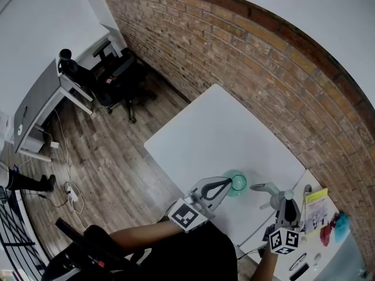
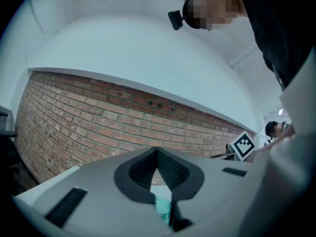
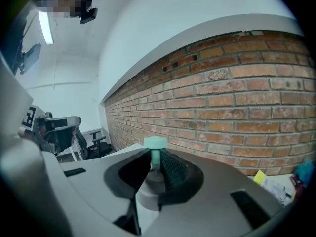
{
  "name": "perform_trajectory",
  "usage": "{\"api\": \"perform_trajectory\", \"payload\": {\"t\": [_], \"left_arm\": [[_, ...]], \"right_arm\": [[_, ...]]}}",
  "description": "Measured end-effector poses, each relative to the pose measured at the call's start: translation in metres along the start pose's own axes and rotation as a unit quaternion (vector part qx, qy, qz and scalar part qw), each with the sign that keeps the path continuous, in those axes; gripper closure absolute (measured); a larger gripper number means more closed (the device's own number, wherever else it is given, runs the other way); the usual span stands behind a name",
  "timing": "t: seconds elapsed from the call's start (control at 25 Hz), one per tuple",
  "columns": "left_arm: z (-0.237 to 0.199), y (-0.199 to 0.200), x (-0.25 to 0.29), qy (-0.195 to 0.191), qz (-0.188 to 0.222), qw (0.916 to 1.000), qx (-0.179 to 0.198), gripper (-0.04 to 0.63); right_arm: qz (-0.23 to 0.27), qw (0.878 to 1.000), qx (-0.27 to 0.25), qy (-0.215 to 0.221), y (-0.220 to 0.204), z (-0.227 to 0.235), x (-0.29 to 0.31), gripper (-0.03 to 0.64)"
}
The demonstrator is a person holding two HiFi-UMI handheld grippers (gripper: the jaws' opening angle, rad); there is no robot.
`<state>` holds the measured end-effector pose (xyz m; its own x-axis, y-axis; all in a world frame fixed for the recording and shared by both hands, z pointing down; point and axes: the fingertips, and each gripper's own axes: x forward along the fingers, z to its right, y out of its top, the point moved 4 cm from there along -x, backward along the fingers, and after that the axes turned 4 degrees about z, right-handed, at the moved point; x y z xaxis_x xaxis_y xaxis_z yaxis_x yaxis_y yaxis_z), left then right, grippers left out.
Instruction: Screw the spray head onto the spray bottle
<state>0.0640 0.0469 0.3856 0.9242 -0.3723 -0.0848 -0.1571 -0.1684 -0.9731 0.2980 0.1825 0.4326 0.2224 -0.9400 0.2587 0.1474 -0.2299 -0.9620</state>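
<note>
In the head view a translucent green spray bottle (image 1: 237, 183) stands over the near part of the white table (image 1: 217, 127), seen from above. My left gripper (image 1: 229, 185) is shut on it from the left. In the left gripper view only a sliver of the green bottle (image 2: 163, 209) shows low between the closed jaws of the left gripper (image 2: 159, 177). To the bottle's right, my right gripper (image 1: 282, 198) is shut on the grey spray head (image 1: 266, 188), a little apart from the bottle. In the right gripper view the spray head (image 3: 155, 168), green at its far end, sits between the pads of the right gripper (image 3: 153, 176).
A brick wall (image 1: 275, 69) runs along the table's far side. A side surface at the right carries a yellow packet (image 1: 315, 208) and pink and blue items (image 1: 334, 224). Office chairs (image 1: 117, 75) and a desk (image 1: 53, 98) stand on the wooden floor at the left.
</note>
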Motion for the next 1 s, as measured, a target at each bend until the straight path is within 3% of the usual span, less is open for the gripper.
{"api": "perform_trajectory", "payload": {"t": [1.0], "left_arm": [[0.002,0.002,0.003,-0.008,0.0,1.0,0.004,0.594]], "right_arm": [[0.052,0.999,-0.007,-0.004,0.043,-0.003,-0.008,0.552]]}}
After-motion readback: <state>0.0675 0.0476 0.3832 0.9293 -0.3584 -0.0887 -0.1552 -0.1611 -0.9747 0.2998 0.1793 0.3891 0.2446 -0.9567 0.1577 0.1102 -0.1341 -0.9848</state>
